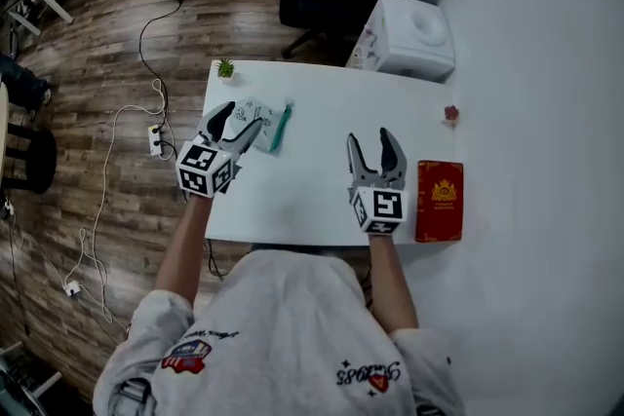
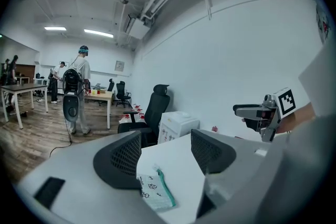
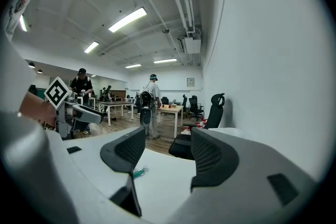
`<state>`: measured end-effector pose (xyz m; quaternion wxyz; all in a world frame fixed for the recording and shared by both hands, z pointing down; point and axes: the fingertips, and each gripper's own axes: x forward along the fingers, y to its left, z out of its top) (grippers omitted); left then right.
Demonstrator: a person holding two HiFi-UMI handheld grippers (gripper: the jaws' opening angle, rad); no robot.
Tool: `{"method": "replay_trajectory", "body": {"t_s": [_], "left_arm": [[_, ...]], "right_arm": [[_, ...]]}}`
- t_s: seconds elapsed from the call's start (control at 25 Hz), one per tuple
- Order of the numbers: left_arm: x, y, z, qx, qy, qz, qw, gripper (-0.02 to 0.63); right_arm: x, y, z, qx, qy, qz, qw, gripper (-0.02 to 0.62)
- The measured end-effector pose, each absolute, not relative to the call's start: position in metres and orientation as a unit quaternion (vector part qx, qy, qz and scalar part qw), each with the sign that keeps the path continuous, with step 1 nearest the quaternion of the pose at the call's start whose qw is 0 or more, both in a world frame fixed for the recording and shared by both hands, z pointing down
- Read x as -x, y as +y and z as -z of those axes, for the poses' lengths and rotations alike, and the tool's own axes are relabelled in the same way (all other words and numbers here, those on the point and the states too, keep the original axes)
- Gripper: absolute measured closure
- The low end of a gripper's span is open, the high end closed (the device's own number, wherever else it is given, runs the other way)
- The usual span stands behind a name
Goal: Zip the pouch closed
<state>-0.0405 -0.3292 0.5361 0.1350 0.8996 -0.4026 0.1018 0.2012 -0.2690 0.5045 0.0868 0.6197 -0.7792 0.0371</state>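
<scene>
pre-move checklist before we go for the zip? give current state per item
1. Left gripper jaws apart, nothing between them: ok.
2. Right gripper jaws apart, empty: ok.
3. Pouch lies flat on the table, just ahead of the left gripper: ok.
4. Pouch pinned by a gripper: not ok, neither grips it.
5. Teal zip, slider position and how far open: cannot tell.
6. Red book well apart from the pouch: ok.

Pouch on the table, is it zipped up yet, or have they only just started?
Only just starting. Done: nothing, the pouch lies on the table, unheld. In hand: the left gripper hangs close to it, fingers apart; the right gripper is open and empty. Left: hold the pouch, catch the teal zip, pull it shut. How far the zip is open can't be told.
</scene>
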Motion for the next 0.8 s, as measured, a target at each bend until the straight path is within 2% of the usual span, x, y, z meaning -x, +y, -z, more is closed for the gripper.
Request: {"method": "replay_trajectory", "body": {"t_s": [0.8], "left_arm": [[0.003, -0.343, -0.623, -0.87, -0.411, -0.172, 0.214, 0.314]], "right_arm": [[-0.209, -0.306, -0.579, -0.557, -0.816, -0.097, 0.118, 0.339]]}}
